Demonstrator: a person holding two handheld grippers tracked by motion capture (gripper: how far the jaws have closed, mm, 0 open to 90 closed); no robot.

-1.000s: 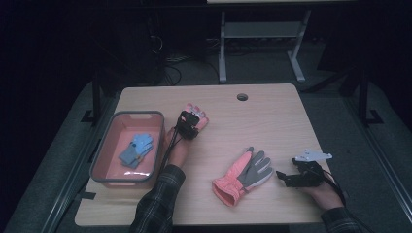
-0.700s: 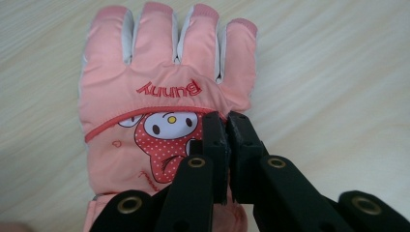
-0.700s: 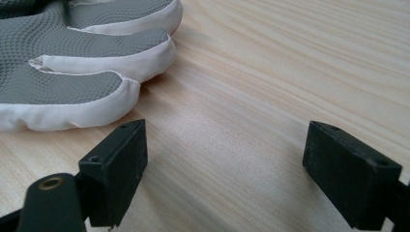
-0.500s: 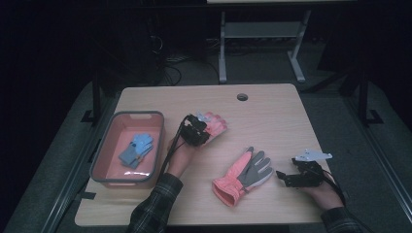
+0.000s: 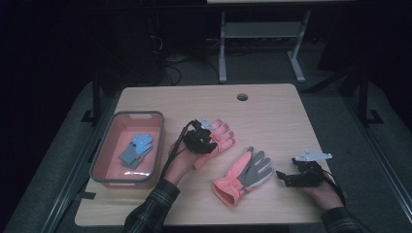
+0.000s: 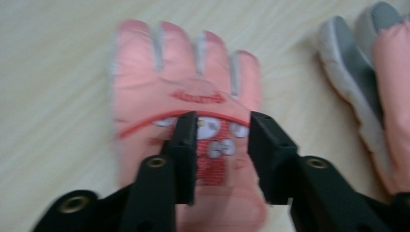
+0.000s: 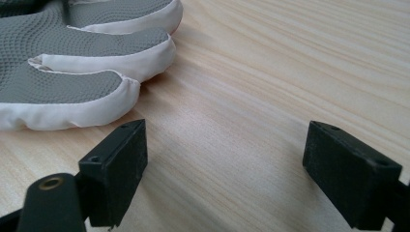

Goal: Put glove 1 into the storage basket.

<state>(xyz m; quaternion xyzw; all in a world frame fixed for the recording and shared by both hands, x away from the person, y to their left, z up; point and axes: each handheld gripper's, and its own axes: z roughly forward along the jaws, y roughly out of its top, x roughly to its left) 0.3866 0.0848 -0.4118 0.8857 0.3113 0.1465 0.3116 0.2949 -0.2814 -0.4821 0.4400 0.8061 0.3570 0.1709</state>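
Pink glove point(image 5: 219, 140) lies back-up on the surface point(image 5: 272, 111) under the left gripper point(image 5: 203, 139), whose jaws have just been opening and now straddle it, released. Its palm-up mate point(image 5: 243, 174) lies near the right gripper point(image 5: 284, 176), spread wide, empty. Both await the pink bin point(image 5: 99, 162), holding a blue glove point(image 5: 136, 149)
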